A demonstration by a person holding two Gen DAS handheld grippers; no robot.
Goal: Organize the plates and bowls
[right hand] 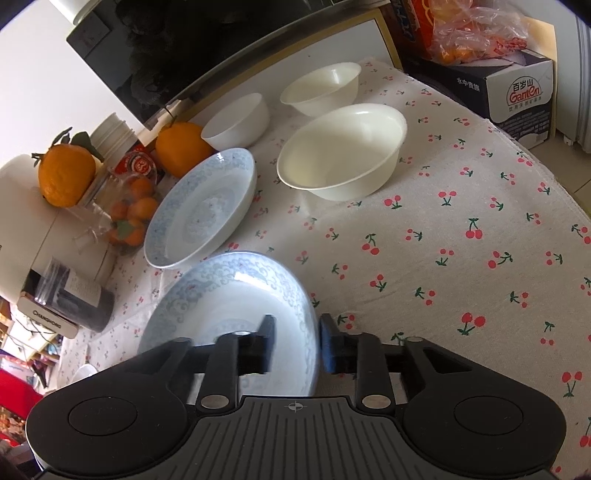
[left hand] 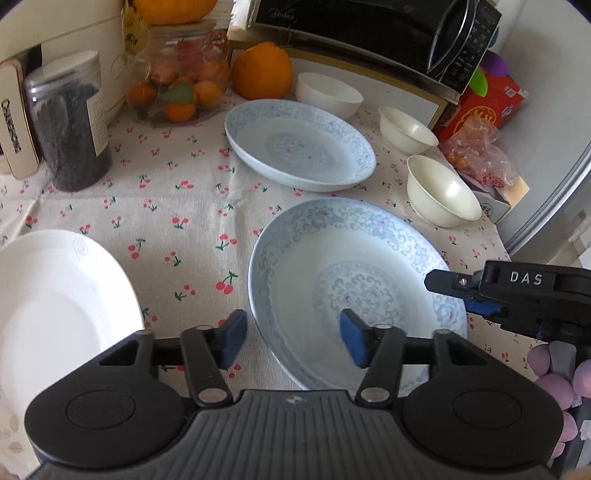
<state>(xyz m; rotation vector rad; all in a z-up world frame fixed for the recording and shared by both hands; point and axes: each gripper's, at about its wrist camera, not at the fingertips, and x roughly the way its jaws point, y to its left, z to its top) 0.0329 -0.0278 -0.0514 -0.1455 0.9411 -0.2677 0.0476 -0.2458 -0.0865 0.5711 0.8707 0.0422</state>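
A blue-patterned plate (left hand: pixel 354 280) lies near me on the cherry cloth. My left gripper (left hand: pixel 291 338) is open, its pads astride the plate's left rim. My right gripper (right hand: pixel 297 343) has its jaws around the same plate's right rim (right hand: pixel 236 295), with a narrow gap; it also shows in the left wrist view (left hand: pixel 476 295). A second blue plate (left hand: pixel 299 146) lies behind. A white plate (left hand: pixel 55 295) lies at the left. Three white bowls stand at the back right: one (left hand: pixel 441 190), one (left hand: pixel 406 129), one (left hand: pixel 328 94).
A microwave (left hand: pixel 369 33) stands at the back. An orange (left hand: pixel 262 70), a glass jar of small oranges (left hand: pixel 181 81) and a dark jar (left hand: pixel 70 122) stand at the back left. A red box (left hand: pixel 487 107) and bagged items stand at the right edge.
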